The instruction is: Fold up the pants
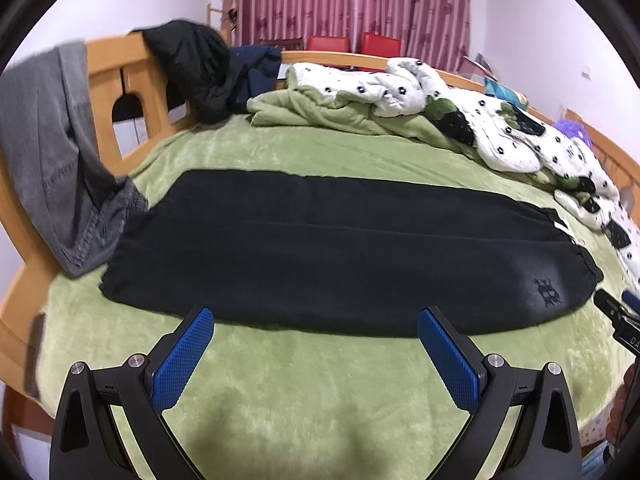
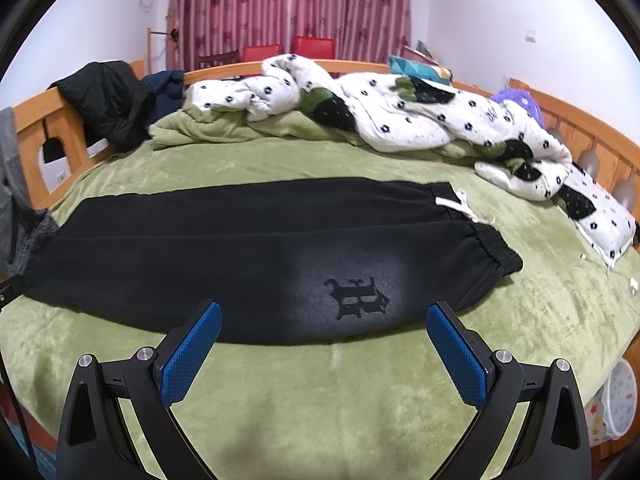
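Observation:
Black pants [image 1: 304,248] lie flat across the green bed, folded lengthwise with one leg on the other, cuffs at left, waistband at right. In the right wrist view the pants [image 2: 240,256] show a dark emblem [image 2: 356,294] and a white drawstring [image 2: 460,204] at the waistband. My left gripper [image 1: 316,318] is open and empty, just short of the pants' near edge. My right gripper [image 2: 324,314] is open and empty, above the near edge by the emblem. Part of the right gripper also shows at the right edge of the left wrist view [image 1: 616,312].
A green plush blanket [image 1: 320,380] covers the bed. Grey jeans [image 1: 52,152] hang over the wooden frame at left. A black jacket [image 1: 192,68] lies on the footboard. A white dotted duvet [image 2: 400,120] is bunched along the far side and right. A wooden rail [image 2: 592,132] runs around the bed.

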The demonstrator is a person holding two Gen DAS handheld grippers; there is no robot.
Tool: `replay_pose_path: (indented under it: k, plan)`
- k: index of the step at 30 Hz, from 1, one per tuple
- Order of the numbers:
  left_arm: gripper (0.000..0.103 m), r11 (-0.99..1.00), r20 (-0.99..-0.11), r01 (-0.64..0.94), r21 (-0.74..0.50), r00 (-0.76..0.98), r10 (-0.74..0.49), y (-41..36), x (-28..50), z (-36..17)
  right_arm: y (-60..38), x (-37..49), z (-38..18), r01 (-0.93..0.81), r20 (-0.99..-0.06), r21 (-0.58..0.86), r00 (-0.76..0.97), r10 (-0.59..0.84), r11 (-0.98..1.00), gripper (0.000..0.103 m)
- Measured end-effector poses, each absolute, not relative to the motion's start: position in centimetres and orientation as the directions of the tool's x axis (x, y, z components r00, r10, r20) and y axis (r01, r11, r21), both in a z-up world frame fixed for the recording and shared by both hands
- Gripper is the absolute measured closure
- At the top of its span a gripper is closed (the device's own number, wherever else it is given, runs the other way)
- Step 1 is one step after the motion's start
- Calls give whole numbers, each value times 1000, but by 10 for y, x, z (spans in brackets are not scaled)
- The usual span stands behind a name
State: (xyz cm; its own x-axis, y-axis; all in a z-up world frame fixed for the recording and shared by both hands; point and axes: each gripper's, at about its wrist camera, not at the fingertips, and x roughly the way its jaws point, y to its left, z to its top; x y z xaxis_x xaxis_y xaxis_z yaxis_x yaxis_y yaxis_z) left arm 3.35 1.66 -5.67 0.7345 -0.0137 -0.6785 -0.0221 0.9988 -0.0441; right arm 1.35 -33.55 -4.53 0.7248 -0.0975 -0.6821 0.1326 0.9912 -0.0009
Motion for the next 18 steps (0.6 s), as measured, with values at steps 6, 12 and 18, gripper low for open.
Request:
replay_pose_path:
  k: [6,12,18]
  plan:
    - [20,985,-766,-108,-137,642,-36,58,75,-117,-381,41,-97,180,-761,90,647,-48,980,29]
    - [31,911,-800,-229,-344,579,-156,116,93,-166,-440,55,-137,290,-803,237,595,19,927,34]
    - [31,828,-752,-291,-479,622,-217,140,103,-193,-467,84,-173,360,-789,427,597,146,829,33]
